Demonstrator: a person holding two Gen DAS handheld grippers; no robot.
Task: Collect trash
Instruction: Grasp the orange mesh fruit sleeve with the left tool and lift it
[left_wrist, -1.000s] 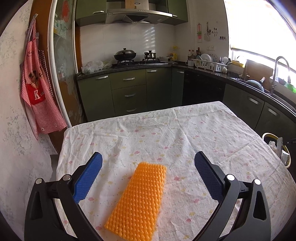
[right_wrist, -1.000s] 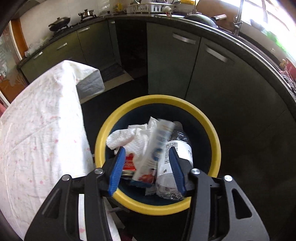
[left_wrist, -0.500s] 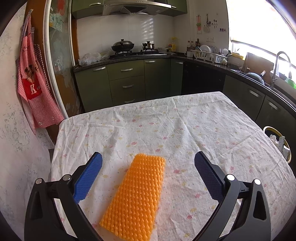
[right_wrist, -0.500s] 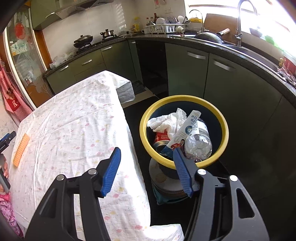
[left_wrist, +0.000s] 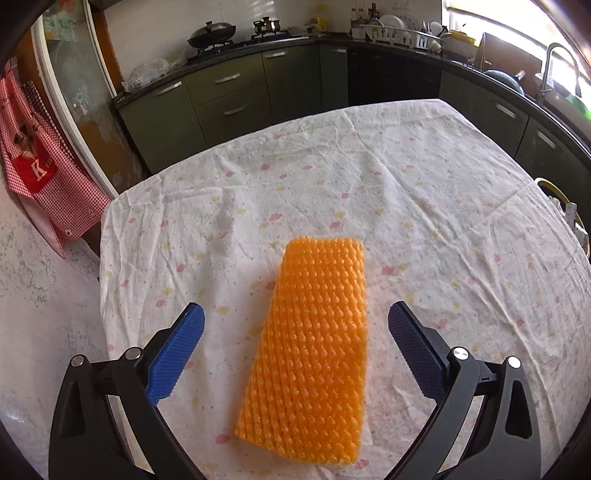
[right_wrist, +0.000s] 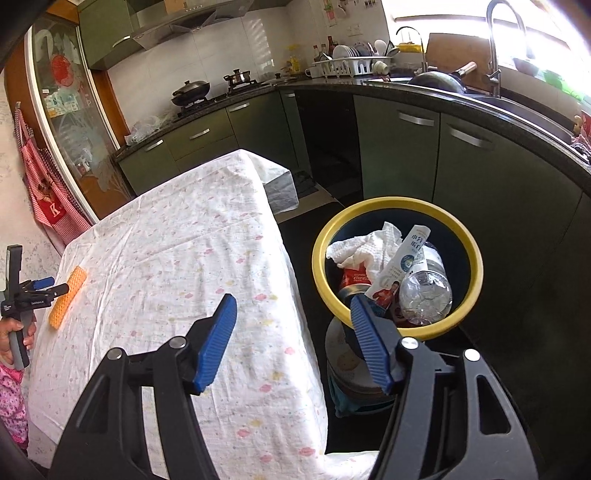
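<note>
An orange bumpy foam net (left_wrist: 314, 332) lies flat on the white flowered tablecloth (left_wrist: 424, 192). My left gripper (left_wrist: 293, 314) hovers over its near half, open wide, with a blue pad on either side and neither touching it. In the right wrist view the same foam net (right_wrist: 68, 295) shows small at the table's far left, with the left gripper (right_wrist: 50, 286) held by a hand above it. My right gripper (right_wrist: 291, 306) hangs over the table's right edge with its jaws opening and nothing between them. The yellow-rimmed bin (right_wrist: 474, 258) beside the table holds a carton (right_wrist: 402, 266), a crushed bottle and white paper.
Dark green kitchen cabinets (right_wrist: 399, 147) wrap around behind the table and bin. A red checked apron (left_wrist: 40, 166) hangs at the left by a glass door. The bin's rim (left_wrist: 554, 188) peeks past the table's right edge. A sink and dish rack (right_wrist: 351, 64) sit on the counter.
My left gripper sank and tilted down toward the foam net, which now looms larger. My right gripper let the carton fall into the bin, pulled back over the table edge and widened.
</note>
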